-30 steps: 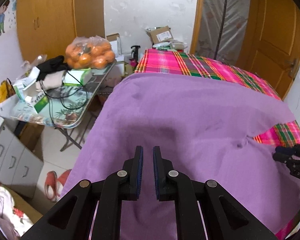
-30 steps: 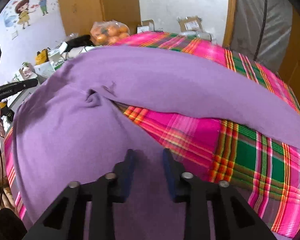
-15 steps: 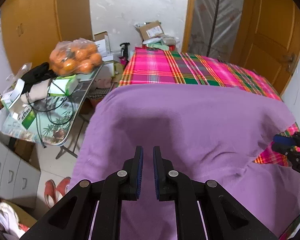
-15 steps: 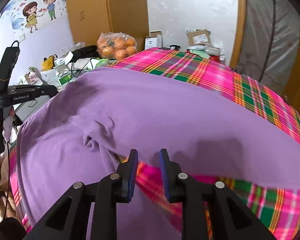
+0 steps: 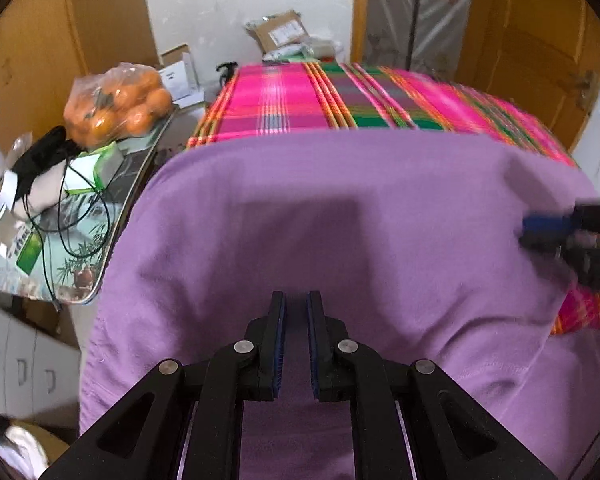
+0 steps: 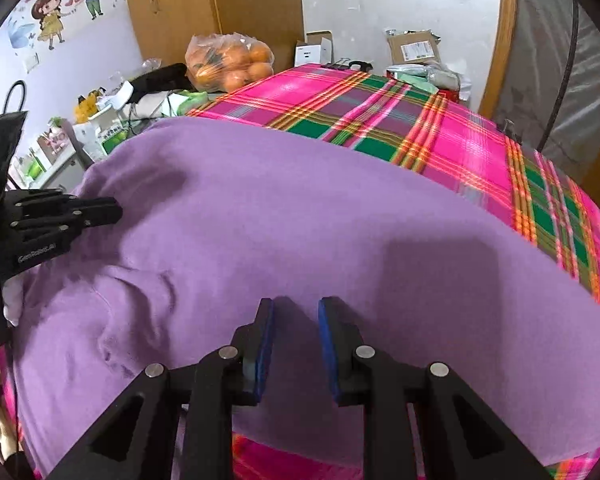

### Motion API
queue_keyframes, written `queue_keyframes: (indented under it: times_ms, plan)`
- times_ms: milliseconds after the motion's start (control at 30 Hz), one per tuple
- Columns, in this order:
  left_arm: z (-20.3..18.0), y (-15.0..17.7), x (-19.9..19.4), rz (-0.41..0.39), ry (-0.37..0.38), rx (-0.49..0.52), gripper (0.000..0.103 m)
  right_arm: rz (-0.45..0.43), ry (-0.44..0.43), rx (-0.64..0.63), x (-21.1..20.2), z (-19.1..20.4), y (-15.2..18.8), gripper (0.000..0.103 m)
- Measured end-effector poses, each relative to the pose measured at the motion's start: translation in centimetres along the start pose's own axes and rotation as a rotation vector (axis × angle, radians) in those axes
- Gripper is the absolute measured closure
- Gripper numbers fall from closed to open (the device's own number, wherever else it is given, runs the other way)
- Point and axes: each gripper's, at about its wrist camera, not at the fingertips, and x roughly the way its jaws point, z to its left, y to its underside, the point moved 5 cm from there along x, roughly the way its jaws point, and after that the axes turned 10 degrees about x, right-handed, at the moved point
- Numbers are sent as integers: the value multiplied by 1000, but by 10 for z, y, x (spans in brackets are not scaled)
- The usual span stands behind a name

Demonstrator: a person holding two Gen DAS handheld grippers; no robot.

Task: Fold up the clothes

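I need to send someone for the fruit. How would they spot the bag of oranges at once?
Start from the plaid-covered bed and look to the cluttered side table beside it. The bag of oranges sits on its far end: a clear plastic sack of orange fruit, the only bright round heap among boxes and cables.

Soft indoor light, motion blur, fisheye edges

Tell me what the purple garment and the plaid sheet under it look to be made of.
Purple garment: looks like soft matte knit, maybe cotton jersey; it drapes in gentle wrinkles with no shine. Plaid sheet: apparently a thin woven cloth, lying flat with crisp pink, green and orange stripes.
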Motion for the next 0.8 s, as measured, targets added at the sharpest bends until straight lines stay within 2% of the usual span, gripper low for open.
queue_keyframes:
  times_ms: [67,233,400,667,767,800]
  plan:
    - [4,-2,0,9,1,-6,92,-17,1,11,-3,-8,-8,80]
    - [21,-12,-1,4,-53,15,92,-60,0,16,-6,-22,-34,80]
    - [58,-24,-6,-26,-92,12,92,-62,2,-15,0,-34,-53,80]
    - [114,-49,11,-41,-59,2,92,-79,-21,-50,9,-46,-74,71]
    - [121,-57,23,-47,-10,18,89,-70,-26,-69,15,-50,-79,66]
    - [122,-59,27,-48,-5,31,84,-66,-25,-76,17,-51,-81,65]
